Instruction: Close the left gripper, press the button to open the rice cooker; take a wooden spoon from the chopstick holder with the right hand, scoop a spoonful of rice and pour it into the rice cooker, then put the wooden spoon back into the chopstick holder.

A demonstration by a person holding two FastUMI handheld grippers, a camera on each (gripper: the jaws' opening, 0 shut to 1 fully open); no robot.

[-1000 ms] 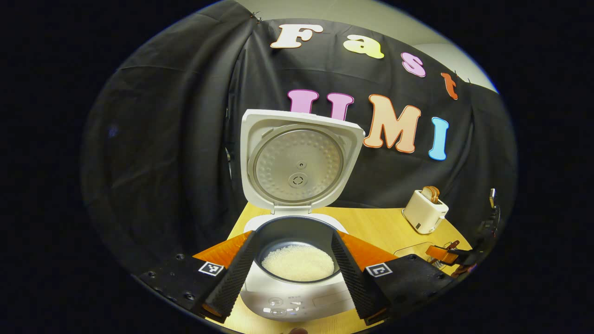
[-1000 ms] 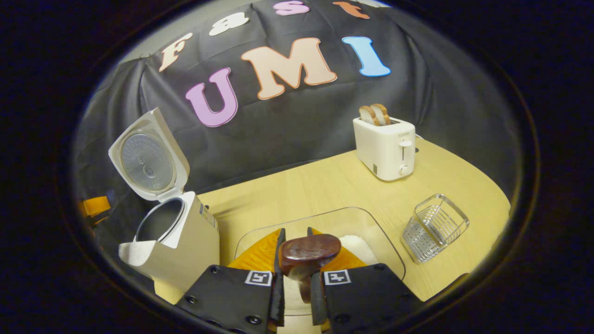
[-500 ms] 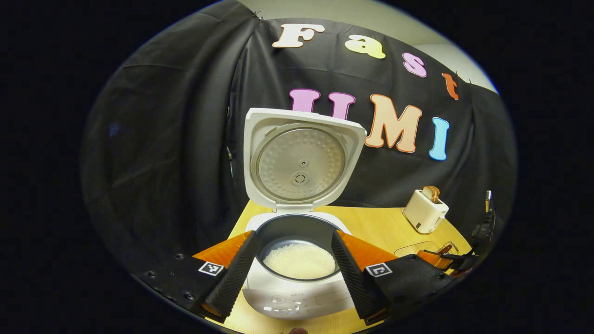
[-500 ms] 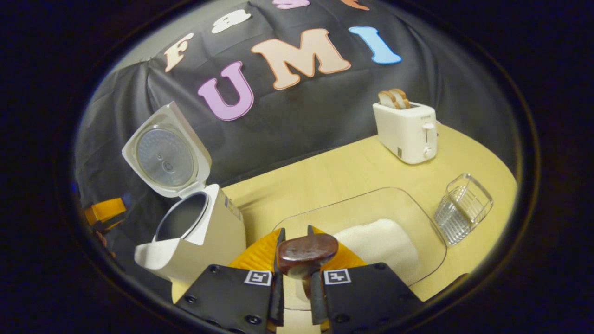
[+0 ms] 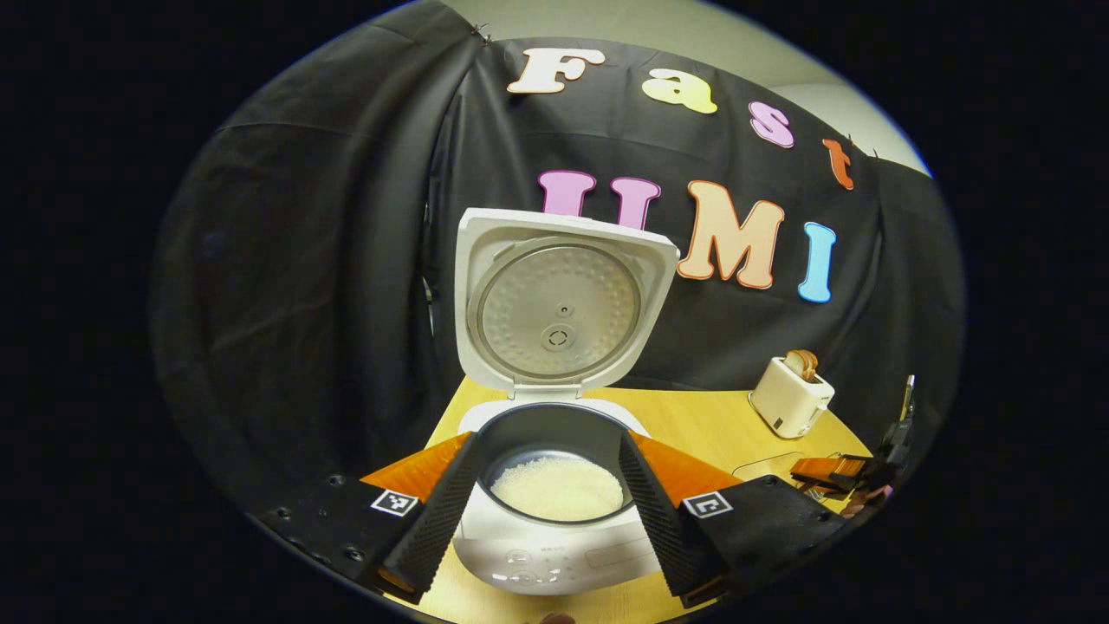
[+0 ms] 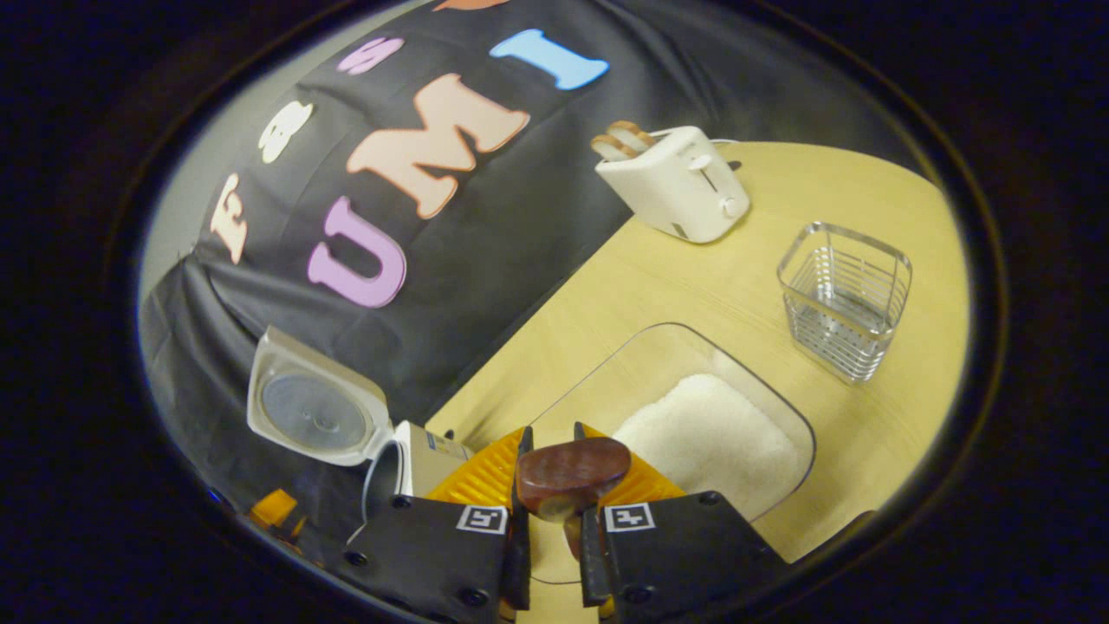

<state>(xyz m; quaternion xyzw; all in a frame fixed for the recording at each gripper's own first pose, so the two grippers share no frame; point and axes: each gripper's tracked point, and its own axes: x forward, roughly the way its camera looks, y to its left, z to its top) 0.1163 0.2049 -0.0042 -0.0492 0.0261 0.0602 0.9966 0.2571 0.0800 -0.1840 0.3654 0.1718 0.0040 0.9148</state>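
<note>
The white rice cooker (image 5: 554, 555) stands open, its lid (image 5: 559, 308) upright, with white rice in its dark pot (image 5: 556, 487). My left gripper (image 5: 548, 511) hangs open just above the pot, one finger on each side. My right gripper (image 6: 553, 511) is shut on the handle of a dark wooden spoon (image 6: 572, 475), tilted over a clear tray (image 6: 641, 364) that holds a heap of rice (image 6: 706, 438). The wire chopstick holder (image 6: 845, 299) stands right of the tray. The cooker (image 6: 407, 459) sits low at the left in the right gripper view. The right gripper (image 5: 836, 475) shows far right in the left gripper view.
A white toaster (image 6: 680, 182) with two bread slices stands at the back of the light wooden table (image 6: 693, 277). Black cloth hangs behind the table. The toaster (image 5: 790, 399) also shows right of the cooker in the left gripper view.
My right gripper has rolled and swung with the spoon, so the tray's rice and the holder now lie ahead and the cooker has slid low left. The left gripper has barely moved.
</note>
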